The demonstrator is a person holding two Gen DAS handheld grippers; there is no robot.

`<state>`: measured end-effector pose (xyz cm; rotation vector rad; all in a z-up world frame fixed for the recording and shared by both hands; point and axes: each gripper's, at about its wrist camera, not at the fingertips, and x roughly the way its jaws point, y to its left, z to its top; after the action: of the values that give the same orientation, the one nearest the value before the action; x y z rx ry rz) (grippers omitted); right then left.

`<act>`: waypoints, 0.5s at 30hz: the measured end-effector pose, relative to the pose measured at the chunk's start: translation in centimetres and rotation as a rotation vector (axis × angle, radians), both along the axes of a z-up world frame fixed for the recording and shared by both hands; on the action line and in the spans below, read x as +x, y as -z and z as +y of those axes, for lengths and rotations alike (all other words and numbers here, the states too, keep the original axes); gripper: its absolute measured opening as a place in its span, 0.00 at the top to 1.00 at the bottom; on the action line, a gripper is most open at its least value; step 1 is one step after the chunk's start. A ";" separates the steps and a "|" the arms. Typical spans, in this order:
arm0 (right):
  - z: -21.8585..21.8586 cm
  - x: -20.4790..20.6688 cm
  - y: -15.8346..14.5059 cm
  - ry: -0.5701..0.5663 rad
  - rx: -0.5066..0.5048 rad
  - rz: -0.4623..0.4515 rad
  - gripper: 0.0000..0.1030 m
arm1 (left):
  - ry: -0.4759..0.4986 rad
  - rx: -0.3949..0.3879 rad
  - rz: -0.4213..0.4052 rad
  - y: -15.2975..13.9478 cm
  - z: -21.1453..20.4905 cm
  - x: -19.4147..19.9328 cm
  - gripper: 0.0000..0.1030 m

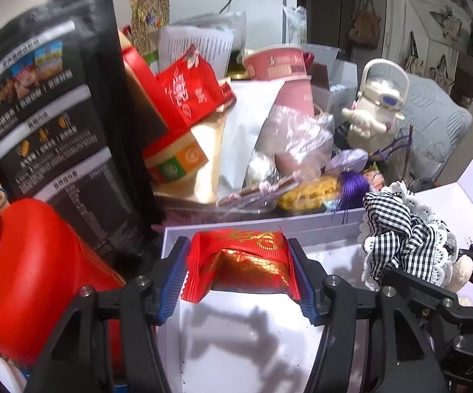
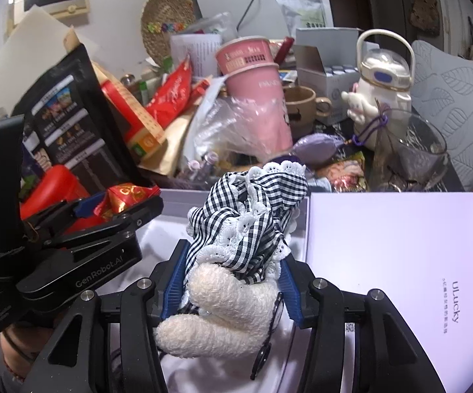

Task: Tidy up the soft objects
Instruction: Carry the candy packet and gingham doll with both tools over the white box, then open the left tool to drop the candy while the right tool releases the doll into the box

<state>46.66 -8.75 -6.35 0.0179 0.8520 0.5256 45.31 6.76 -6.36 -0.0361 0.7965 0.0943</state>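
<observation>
My left gripper [image 1: 239, 275] is shut on a red and gold foil packet [image 1: 243, 262] and holds it over the open white box [image 1: 236, 344]. It also shows in the right wrist view [image 2: 118, 201] at the left. My right gripper [image 2: 233, 278] is shut on a cream plush toy in a black-and-white gingham dress with lace trim [image 2: 249, 222], held over the same box [image 2: 158, 229]. In the left wrist view the toy [image 1: 403, 242] hangs at the right.
The box lid [image 2: 397, 262] lies open at the right. Behind the box is clutter: a black snack bag [image 1: 49, 104], a red container [image 1: 36, 268], pink cups [image 2: 259, 78], a white character kettle [image 2: 384, 85], a glass [image 2: 413, 154] and a lavender sachet [image 2: 315, 145].
</observation>
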 end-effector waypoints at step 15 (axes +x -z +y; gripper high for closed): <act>1.2 1.1 3.0 -0.020 -0.100 0.082 0.48 | 0.024 -0.044 0.233 4.4 -1.0 2.2 0.41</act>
<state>47.79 -7.59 -9.38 -0.0612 0.9591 0.5029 47.48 5.80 -10.75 -0.0578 1.0313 0.0593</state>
